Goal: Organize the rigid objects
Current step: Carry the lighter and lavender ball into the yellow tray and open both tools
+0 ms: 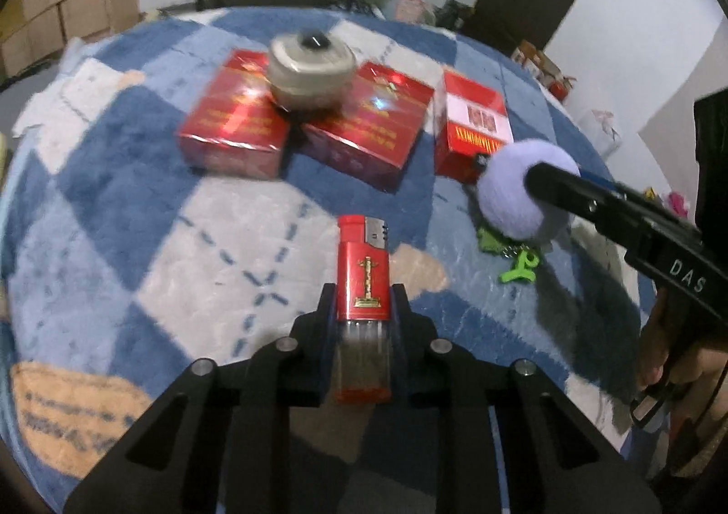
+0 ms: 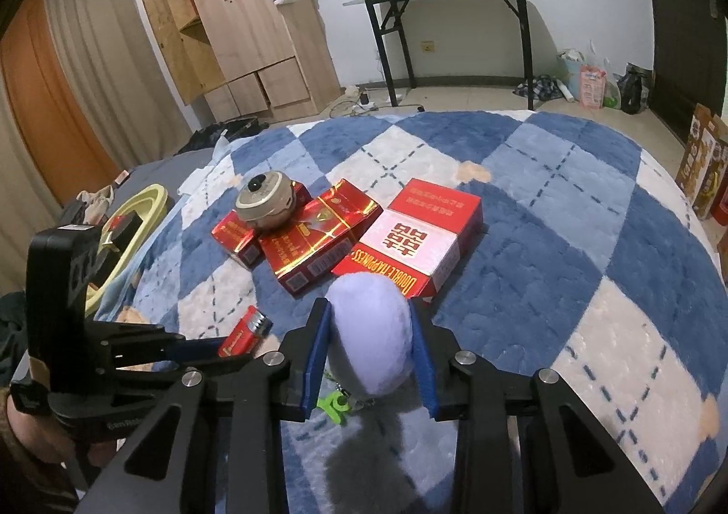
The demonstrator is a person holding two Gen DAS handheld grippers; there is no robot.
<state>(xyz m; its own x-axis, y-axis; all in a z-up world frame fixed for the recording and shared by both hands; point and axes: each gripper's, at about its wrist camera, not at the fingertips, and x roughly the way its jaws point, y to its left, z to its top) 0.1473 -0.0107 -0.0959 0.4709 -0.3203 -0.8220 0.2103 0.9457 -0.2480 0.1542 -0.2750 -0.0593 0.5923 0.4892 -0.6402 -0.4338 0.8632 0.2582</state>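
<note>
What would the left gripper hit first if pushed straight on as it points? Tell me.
Probably the blanket just beyond the red lighter that the left gripper clamps; further along lie the red boxes. Depth is uncertain.

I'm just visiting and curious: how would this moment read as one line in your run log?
left gripper: shut on lighter | right gripper: shut on pompom | red boxes: grouped on blanket | round tin: atop two boxes

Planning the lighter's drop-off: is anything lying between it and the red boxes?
Nothing visible. Bare blanket separates the lighter, clamped in the left tool, from the red boxes. The right tool and its pompom sit off to one side.
</note>
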